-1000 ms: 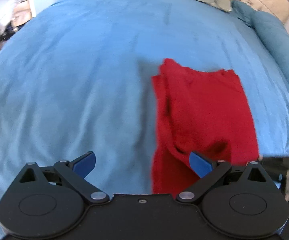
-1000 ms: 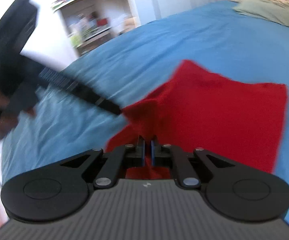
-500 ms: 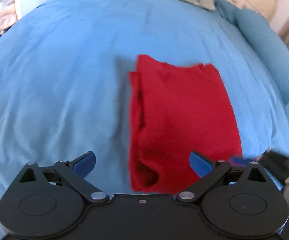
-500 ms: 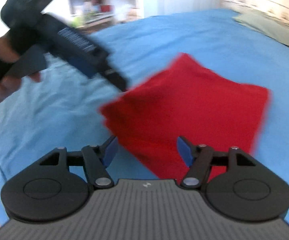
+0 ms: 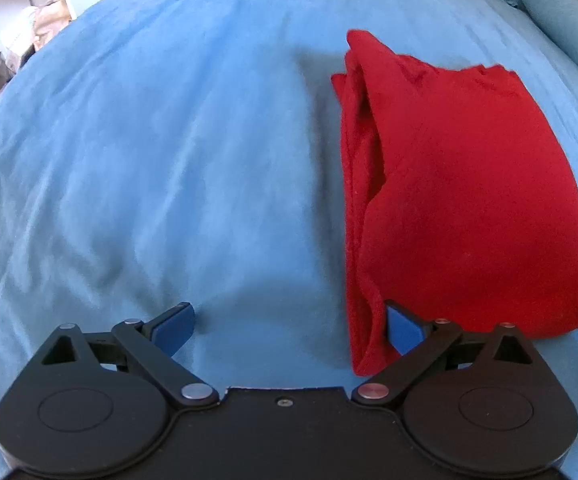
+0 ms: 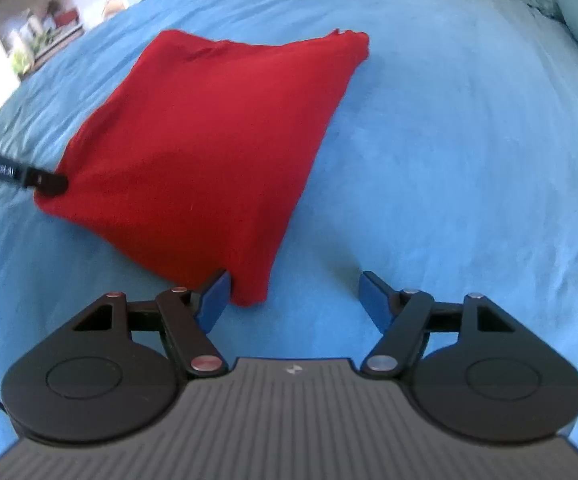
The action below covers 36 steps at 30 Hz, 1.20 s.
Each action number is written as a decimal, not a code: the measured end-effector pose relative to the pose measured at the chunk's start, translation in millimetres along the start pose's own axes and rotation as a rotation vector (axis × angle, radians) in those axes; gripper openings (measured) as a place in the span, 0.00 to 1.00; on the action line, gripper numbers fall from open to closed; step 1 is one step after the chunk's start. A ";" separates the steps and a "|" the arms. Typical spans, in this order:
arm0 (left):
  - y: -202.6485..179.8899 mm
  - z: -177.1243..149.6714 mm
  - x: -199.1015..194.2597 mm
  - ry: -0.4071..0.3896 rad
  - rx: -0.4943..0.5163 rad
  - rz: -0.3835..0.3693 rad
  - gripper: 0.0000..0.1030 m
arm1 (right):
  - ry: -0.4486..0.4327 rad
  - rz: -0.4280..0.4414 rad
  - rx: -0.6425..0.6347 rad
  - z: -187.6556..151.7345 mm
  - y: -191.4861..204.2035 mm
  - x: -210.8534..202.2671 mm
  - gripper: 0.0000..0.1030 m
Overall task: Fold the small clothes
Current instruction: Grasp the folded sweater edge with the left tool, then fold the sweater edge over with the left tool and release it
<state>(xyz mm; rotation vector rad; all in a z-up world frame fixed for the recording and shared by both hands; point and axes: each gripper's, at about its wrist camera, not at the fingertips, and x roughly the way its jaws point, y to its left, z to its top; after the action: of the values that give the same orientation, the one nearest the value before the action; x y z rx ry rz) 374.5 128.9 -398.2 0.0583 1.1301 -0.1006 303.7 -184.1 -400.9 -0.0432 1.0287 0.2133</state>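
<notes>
A folded red garment [image 5: 469, 200] lies on the blue bedspread [image 5: 149, 160]. Both tongs, left gripper [image 5: 289, 326] and right gripper [image 6: 294, 294], hover released at its near corners, likely positioned for 1 more fold.

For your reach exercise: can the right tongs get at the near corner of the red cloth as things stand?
Probably yes. The right tongs are open, and the red cloth has its near corner lying beside their left finger on the bed, nothing between.
</notes>
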 end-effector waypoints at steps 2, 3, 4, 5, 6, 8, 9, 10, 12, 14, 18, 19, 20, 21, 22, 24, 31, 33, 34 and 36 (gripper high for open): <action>-7.5 5.8 -15.6 -0.042 0.005 0.017 0.97 | 0.006 0.015 0.020 3.5 -0.2 -6.4 0.84; -10.2 8.1 -24.9 -0.081 0.012 0.012 0.97 | -0.012 0.022 0.028 6.6 2.2 -10.8 0.84; -13.8 13.1 -32.5 -0.120 0.022 -0.002 0.97 | -0.040 0.024 0.039 12.4 1.1 -17.6 0.84; -18.0 20.8 -36.3 -0.151 0.030 -0.008 0.98 | -0.057 0.018 0.048 20.8 4.3 -19.6 0.85; -22.3 29.5 -35.3 -0.169 0.034 -0.004 0.98 | -0.078 0.011 0.064 27.7 3.7 -21.5 0.86; -30.9 47.5 -20.0 -0.160 0.035 0.023 0.98 | -0.108 0.006 0.110 39.7 1.4 -17.9 0.89; -33.3 56.2 -8.0 -0.144 0.026 0.026 0.97 | -0.115 0.007 0.139 46.3 -0.4 -12.9 0.90; -32.7 60.2 1.2 -0.133 0.015 0.013 0.97 | -0.118 0.018 0.169 51.5 -2.5 -7.0 0.90; -32.1 66.4 19.2 -0.111 -0.007 -0.065 0.94 | -0.116 0.059 0.225 60.1 -8.5 6.3 0.90; -30.7 70.0 31.6 -0.092 -0.007 -0.153 0.93 | -0.102 0.119 0.277 66.4 -17.3 19.9 0.90; -31.6 76.8 36.4 -0.093 0.029 -0.238 0.88 | -0.079 0.183 0.316 77.6 -29.6 37.5 0.90; -32.4 78.6 37.6 -0.087 0.035 -0.260 0.86 | -0.070 0.191 0.319 79.9 -31.6 40.2 0.90; -33.6 81.0 39.3 -0.080 0.042 -0.282 0.83 | -0.060 0.200 0.320 81.1 -32.7 42.4 0.90; -35.3 84.0 40.6 -0.074 0.046 -0.302 0.82 | -0.049 0.211 0.322 82.9 -34.5 45.9 0.90; -36.8 86.1 42.4 -0.067 0.047 -0.327 0.80 | -0.039 0.221 0.325 84.4 -36.0 49.4 0.90; -37.3 88.5 48.5 -0.038 0.054 -0.365 0.79 | -0.024 0.242 0.332 87.5 -37.8 59.5 0.90; -22.3 87.1 57.4 0.006 0.033 -0.444 0.79 | -0.001 0.351 0.376 101.6 -37.4 91.3 0.85; -23.2 85.2 58.2 0.003 0.041 -0.446 0.78 | -0.005 0.354 0.391 103.8 -36.9 96.9 0.77; -25.2 84.9 58.0 -0.002 0.050 -0.438 0.73 | -0.009 0.346 0.391 104.8 -36.3 98.2 0.65; -32.2 83.2 53.2 -0.027 0.072 -0.444 0.51 | -0.018 0.327 0.384 106.6 -33.2 97.1 0.50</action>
<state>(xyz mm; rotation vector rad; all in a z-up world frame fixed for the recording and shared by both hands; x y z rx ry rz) 468.2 86.1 -410.8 -0.1309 1.0972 -0.5366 448.6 -186.9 -430.9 0.4774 1.0403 0.3087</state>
